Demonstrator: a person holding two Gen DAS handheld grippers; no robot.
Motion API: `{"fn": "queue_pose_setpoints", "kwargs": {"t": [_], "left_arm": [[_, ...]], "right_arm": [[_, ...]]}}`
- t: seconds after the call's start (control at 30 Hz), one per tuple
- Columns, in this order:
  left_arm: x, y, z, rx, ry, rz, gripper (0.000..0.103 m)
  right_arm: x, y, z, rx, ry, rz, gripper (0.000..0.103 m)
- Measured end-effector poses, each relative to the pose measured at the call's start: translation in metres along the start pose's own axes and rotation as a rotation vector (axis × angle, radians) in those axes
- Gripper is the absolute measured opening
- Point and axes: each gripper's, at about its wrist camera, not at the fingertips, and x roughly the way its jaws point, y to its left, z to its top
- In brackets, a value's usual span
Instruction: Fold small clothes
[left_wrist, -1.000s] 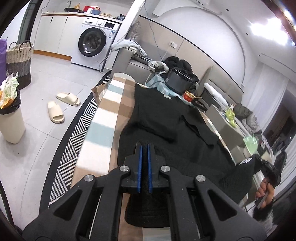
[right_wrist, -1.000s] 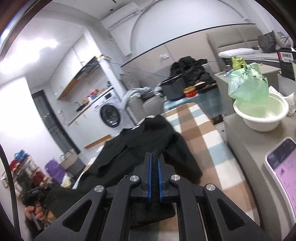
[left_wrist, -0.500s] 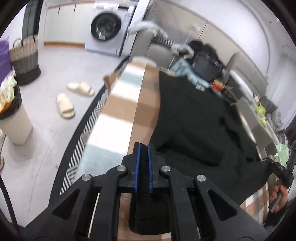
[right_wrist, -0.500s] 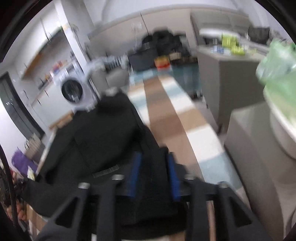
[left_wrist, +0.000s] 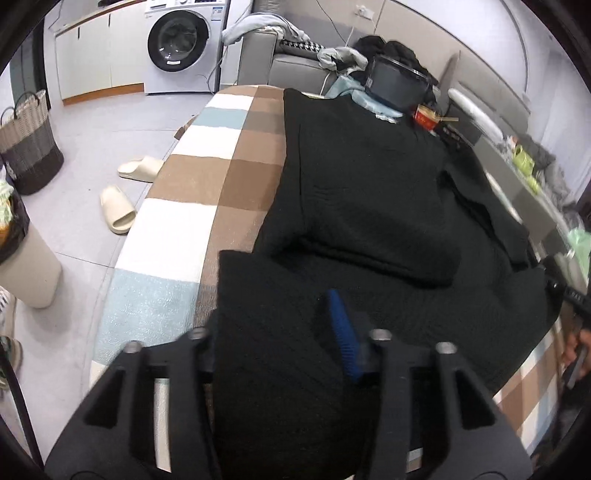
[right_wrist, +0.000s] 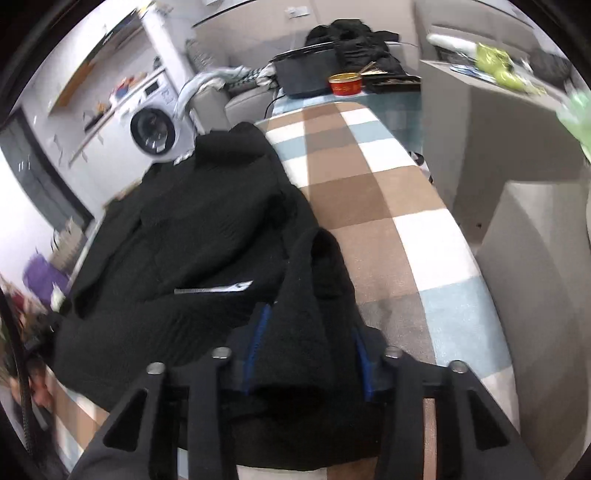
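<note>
The black knitted garment (left_wrist: 369, 206) lay folded across the chequered brown, white and pale-blue woven cloth (left_wrist: 192, 192). The left gripper (left_wrist: 273, 332) stood spread, soft ribbed fabric bunched between its blue pads. The right gripper (right_wrist: 306, 350) likewise stood spread around a thick fold.

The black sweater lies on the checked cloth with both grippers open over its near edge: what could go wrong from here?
1. Black sweater fabric bunches between the open fingers of the right gripper and the left gripper; pulling away may drag it and undo the fold.
2. The near hem hangs over the edge of the checked cloth; the sweater may slip off.
</note>
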Motion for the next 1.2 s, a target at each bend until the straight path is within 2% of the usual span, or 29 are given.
{"fn": "queue_pose_setpoints", "kwargs": {"t": [0.1,0.37,0.57,0.63,0.7,0.73,0.87,1.0,1.2], "left_arm": [[-0.003,-0.004,-0.006,0.025,0.016,-0.013,0.026],[-0.031,-0.011,-0.036,0.041,0.020,-0.024,0.025],[-0.069,0.005,-0.075,0.026,0.038,-0.031,0.026],[-0.082,0.014,-0.086,0.000,0.046,-0.020,0.031],[-0.091,0.020,-0.091,-0.022,0.052,-0.012,0.034],[-0.095,0.021,-0.092,-0.030,0.058,-0.006,0.034],[-0.122,0.025,-0.092,-0.054,0.044,-0.002,0.035],[-0.153,0.026,-0.091,-0.070,-0.022,-0.042,0.046],[-0.171,0.027,-0.097,-0.095,-0.023,-0.053,0.047]], "right_arm": [[0.000,0.000,-0.002,-0.016,0.021,0.006,0.028],[-0.020,0.005,-0.033,-0.043,0.055,0.022,0.026],[-0.053,-0.002,-0.078,-0.015,0.100,0.067,0.026],[-0.061,-0.005,-0.089,0.001,0.104,0.093,0.028],[-0.067,-0.010,-0.092,0.018,0.093,0.085,0.046],[-0.070,-0.012,-0.092,0.028,0.090,0.076,0.048],[-0.099,-0.025,-0.090,0.082,0.006,0.119,0.048],[-0.112,-0.028,-0.088,0.120,-0.039,0.245,0.048],[-0.098,-0.006,-0.083,0.082,-0.010,0.285,0.047]]}}
